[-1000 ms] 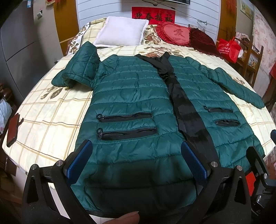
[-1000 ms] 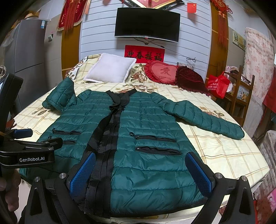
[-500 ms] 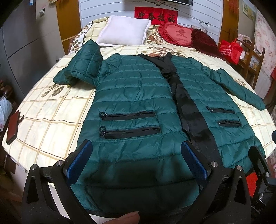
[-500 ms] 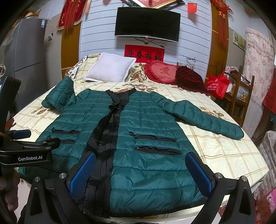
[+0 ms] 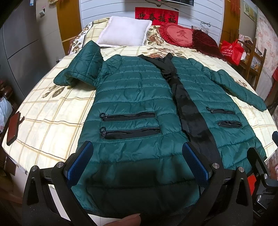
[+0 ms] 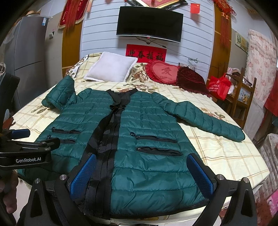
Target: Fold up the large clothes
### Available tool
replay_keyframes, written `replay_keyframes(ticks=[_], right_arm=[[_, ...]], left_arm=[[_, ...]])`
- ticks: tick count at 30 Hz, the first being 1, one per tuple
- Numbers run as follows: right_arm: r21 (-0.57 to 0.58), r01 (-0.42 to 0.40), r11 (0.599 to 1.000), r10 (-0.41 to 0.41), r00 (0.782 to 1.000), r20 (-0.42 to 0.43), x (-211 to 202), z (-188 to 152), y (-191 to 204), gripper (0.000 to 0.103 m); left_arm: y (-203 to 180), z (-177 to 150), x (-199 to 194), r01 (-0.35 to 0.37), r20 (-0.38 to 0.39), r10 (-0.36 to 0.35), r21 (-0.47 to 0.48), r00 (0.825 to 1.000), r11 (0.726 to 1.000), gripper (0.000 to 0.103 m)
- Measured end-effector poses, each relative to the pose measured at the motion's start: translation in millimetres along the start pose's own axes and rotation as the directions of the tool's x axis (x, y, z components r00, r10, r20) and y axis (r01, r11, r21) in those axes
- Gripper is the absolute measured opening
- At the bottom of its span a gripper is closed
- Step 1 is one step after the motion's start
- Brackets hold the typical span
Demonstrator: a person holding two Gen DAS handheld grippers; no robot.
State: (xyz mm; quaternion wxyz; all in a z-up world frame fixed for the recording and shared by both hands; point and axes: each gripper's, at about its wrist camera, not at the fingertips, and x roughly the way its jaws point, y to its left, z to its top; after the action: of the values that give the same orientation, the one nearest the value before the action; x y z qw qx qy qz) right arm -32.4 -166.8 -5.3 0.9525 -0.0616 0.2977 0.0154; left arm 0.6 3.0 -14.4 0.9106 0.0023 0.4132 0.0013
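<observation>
Both cameras sit low at the foot of the bed (image 5: pixel 52 111), each looking forward between its own spread fingers toward the headboard wall. The left wrist view hangs close over the coat's (image 5: pixel 132 97) hem on its left half and tilts down, cutting the wall off just above the red banner (image 5: pixel 156 15). The right wrist view stands a little further right and faces more level, taking in the television (image 6: pixel 149 24); both share the coat (image 6: pixel 139 121), the white pillow (image 6: pixel 111 69) and the red bag (image 6: pixel 219 85).
</observation>
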Motion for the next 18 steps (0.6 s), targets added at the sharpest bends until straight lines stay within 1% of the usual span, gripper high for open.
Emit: replay_keyframes(ticks=[18], right_arm=[[-0.003, 0.002, 1.000, -0.002, 1.000, -0.002, -0.1, 0.0, 0.8, 0.103]], left_arm=[[-1.0, -0.5, -3.1, 0.000, 0.005, 0.000, 0.005, 1.000, 1.000, 0.103]])
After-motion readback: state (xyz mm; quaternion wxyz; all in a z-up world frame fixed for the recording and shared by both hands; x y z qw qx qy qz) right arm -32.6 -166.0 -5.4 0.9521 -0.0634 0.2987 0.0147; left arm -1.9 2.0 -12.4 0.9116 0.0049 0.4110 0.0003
